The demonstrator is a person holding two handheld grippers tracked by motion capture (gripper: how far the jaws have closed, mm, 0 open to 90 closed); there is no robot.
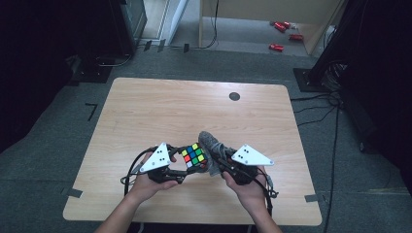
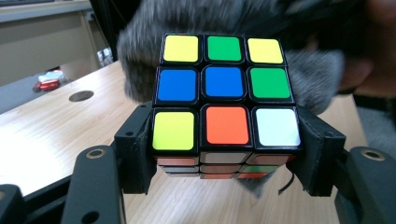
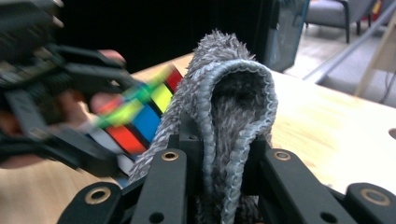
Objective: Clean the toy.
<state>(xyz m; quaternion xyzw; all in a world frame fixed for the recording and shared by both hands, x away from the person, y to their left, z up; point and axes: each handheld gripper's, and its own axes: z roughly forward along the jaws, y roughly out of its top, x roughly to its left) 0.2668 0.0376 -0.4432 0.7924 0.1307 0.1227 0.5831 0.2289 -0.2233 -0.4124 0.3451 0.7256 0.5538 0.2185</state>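
Note:
A colourful puzzle cube (image 1: 193, 155) (image 2: 225, 100) is clamped between the black jaws of my left gripper (image 1: 187, 170) (image 2: 226, 149), above the front middle of the wooden table (image 1: 160, 107). My right gripper (image 1: 217, 162) (image 3: 219, 154) is shut on a folded grey fuzzy cloth (image 1: 213, 143) (image 3: 229, 102), which stands up between its jaws. The cloth lies right against the cube's far side. In the right gripper view the cube (image 3: 140, 112) is blurred at the left, held by the other gripper.
A small dark round hole (image 1: 234, 96) sits near the table's far edge. Red objects (image 1: 283, 36) lie on the floor beyond. Dark stands and cables (image 1: 335, 97) flank the table at right.

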